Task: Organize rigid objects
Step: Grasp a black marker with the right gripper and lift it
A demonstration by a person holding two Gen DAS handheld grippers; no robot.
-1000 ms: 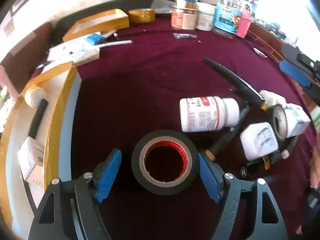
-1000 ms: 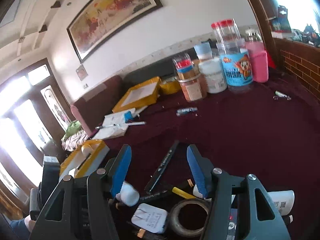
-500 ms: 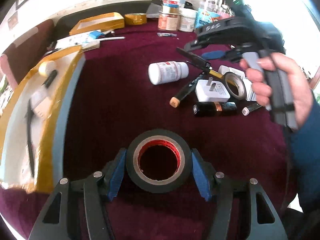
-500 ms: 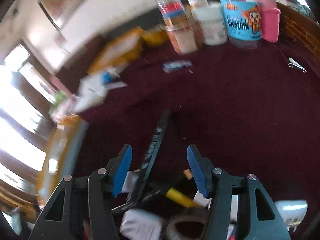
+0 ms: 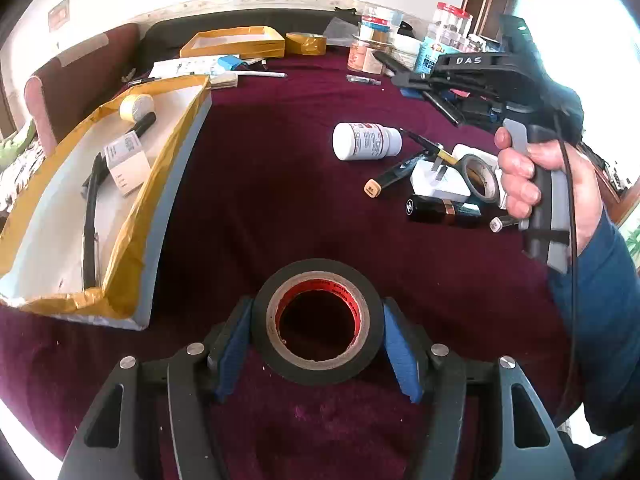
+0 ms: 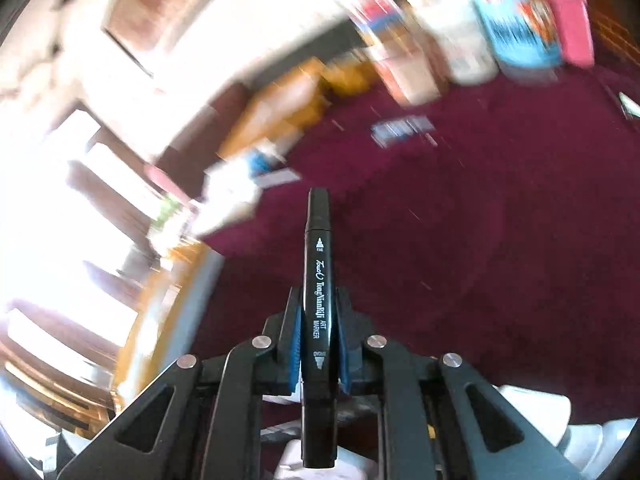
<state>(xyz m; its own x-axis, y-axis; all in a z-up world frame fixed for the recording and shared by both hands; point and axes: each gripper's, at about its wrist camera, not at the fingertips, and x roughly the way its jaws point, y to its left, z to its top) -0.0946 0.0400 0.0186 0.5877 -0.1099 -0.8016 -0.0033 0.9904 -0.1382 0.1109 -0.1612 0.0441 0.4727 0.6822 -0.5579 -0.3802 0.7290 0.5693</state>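
Note:
My left gripper [image 5: 316, 320] is shut on a black tape roll [image 5: 316, 370] with a red core. Its blue pads press on both sides, low over the maroon cloth. In the right wrist view my right gripper [image 6: 318, 300] has its jaws closing on a black art marker [image 6: 318, 276]. The pads press on its barrel, and the marker points forward above the cloth. A person's hand [image 5: 520, 176] holds the right gripper [image 5: 404, 80] above the pile at the right. The right wrist view is blurred by motion.
A tape-lined cardboard tray [image 5: 176, 168] at the left holds a pale tape roll, a marker and a small box. The pile has a white pill bottle [image 5: 366, 141], a white plug [image 5: 438, 178], a grey tape roll [image 5: 480, 178] and a black tube [image 5: 440, 210]. Jars [image 5: 444, 36] line the back.
My left gripper closed on the black tape roll and drew it back from the pile. My right gripper came down over the black marker, closed on it and raised it.

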